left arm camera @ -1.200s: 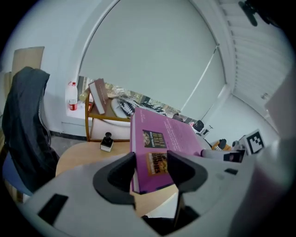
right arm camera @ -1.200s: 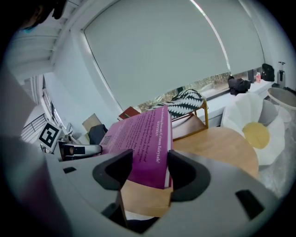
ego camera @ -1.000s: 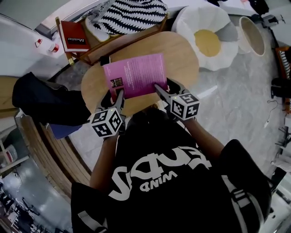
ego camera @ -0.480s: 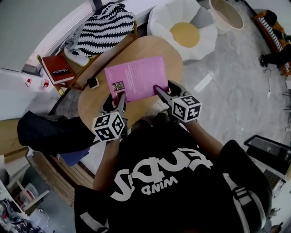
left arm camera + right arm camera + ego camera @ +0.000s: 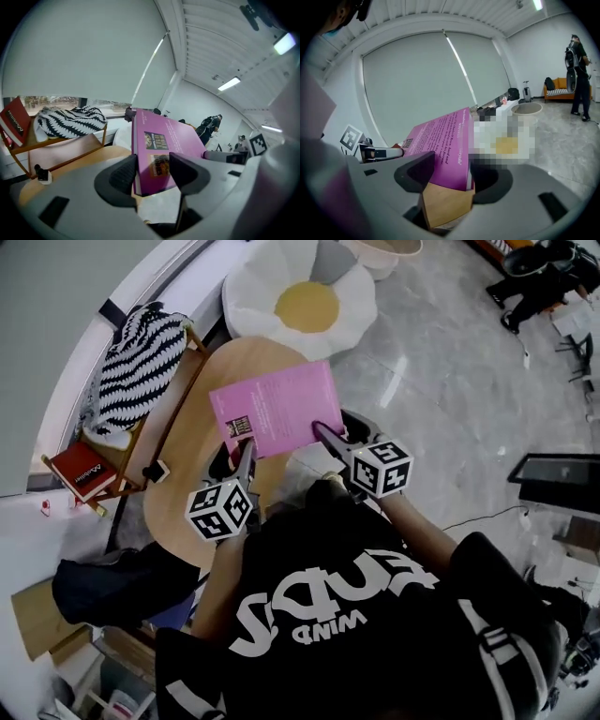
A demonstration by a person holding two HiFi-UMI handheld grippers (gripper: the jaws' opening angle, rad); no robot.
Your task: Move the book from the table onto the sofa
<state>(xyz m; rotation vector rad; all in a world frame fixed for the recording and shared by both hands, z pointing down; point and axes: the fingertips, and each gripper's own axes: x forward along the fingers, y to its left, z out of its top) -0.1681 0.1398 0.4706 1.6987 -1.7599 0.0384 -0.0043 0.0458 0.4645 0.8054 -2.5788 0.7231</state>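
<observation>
The pink book (image 5: 275,409) is held in the air at a tilt, over the right edge of the oval wooden table (image 5: 192,442). My left gripper (image 5: 246,448) is shut on its near left corner. My right gripper (image 5: 322,432) is shut on its near right corner. In the left gripper view the book (image 5: 157,145) stands between the two pads of the left gripper (image 5: 153,171). The right gripper view shows the book's back cover (image 5: 440,143) clamped in the right gripper (image 5: 452,176), with the table top (image 5: 443,204) just below. An orange sofa (image 5: 559,89) stands far off by the wall.
A white egg-shaped cushion (image 5: 305,301) lies beyond the table. A wooden chair with a zebra-striped cushion (image 5: 136,371) and a red book (image 5: 82,470) are at the left. A dark bag (image 5: 122,582) sits near left. A person (image 5: 576,70) stands near the sofa. Grey floor (image 5: 450,409) lies to the right.
The view has swung right. The book, still gripped by both grippers, has moved from over the table's middle to its right edge.
</observation>
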